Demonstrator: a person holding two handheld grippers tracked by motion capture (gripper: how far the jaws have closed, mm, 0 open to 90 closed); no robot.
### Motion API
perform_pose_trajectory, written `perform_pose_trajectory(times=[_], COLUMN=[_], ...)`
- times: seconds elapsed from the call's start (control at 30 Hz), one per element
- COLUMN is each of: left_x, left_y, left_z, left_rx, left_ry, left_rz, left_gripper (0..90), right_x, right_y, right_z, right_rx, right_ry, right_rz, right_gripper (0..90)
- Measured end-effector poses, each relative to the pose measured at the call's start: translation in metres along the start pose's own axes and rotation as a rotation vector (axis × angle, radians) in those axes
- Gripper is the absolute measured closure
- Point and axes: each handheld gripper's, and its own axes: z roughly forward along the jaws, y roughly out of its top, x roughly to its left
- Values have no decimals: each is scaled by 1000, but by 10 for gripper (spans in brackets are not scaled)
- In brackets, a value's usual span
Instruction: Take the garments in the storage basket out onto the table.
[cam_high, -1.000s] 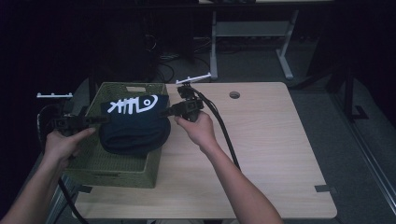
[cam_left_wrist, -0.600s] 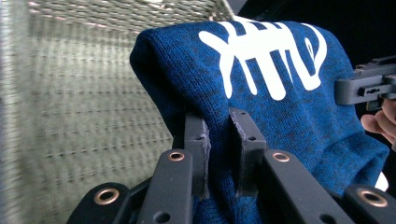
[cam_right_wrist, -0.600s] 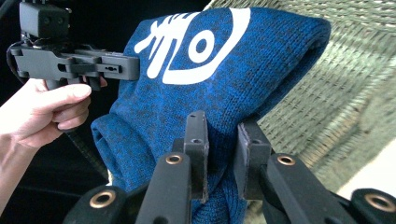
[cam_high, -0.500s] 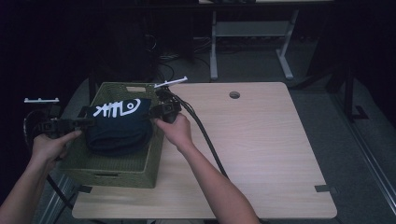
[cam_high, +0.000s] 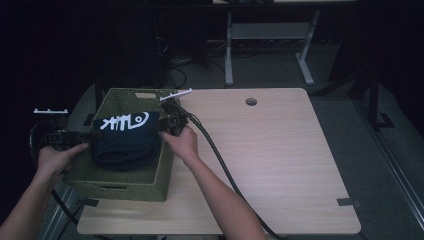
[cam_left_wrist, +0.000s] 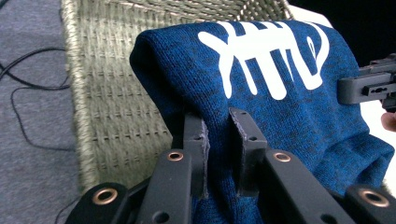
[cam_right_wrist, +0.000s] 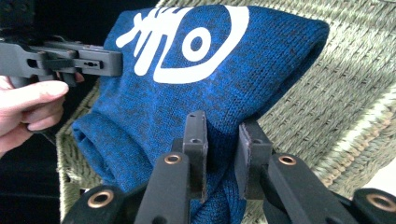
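Right now I have the folded blue knit sweater (cam_high: 125, 140) pinched at both ends: my left gripper (cam_left_wrist: 223, 140) clamps one edge, my right gripper (cam_right_wrist: 223, 142) the opposite edge. It hangs between them over the green woven basket (cam_high: 120, 180), at the left edge of the wooden table (cam_high: 280, 150).

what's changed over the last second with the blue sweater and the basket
The folded sweater, carried between both grippers, moved left and down, from above the basket's right edge to inside the basket. The left gripper and right gripper stayed clamped on its ends. The basket stayed put.
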Motion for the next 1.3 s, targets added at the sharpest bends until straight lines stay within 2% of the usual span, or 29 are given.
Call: perform_pose_trajectory(times=[0.3, 0.57, 0.73, 0.77, 0.87, 0.93, 1.0, 1.13, 1.3], left_x=[1, -1, 1, 0, -1, -1, -1, -3, -13], left_y=[2, 6, 7, 8, 9, 10, 10, 11, 9], left_z=[13, 23, 26, 27, 25, 24, 21, 16, 3], left_rx=[45, 86, 101, 98, 85, 79, 63, 27, -30], left_ry=[48, 102, 118, 144, 157, 162, 154, 145, 127], left_rz=[19, 56, 65, 73, 79, 79, 74, 65, 54], left_gripper=[775, 782, 766, 722, 710, 704, 704, 697, 667], right_x=[0, -1, -1, 0, 5, 6, 4, 5, 3], right_y=[-3, -5, -6, -6, -6, -5, -4, -1, 2], right_z=[9, 13, 16, 17, 16, 15, 10, 2, -14], right_rx=[18, 40, 49, 44, 35, 28, 12, -13, -46], right_ry=[-63, -88, -109, -114, -152, -153, -149, -140, -85], right_rz=[-23, -36, -45, -55, -84, -77, -63, -72, -61], right_gripper=[749, 737, 707, 676, 635, 625, 611, 594, 537])
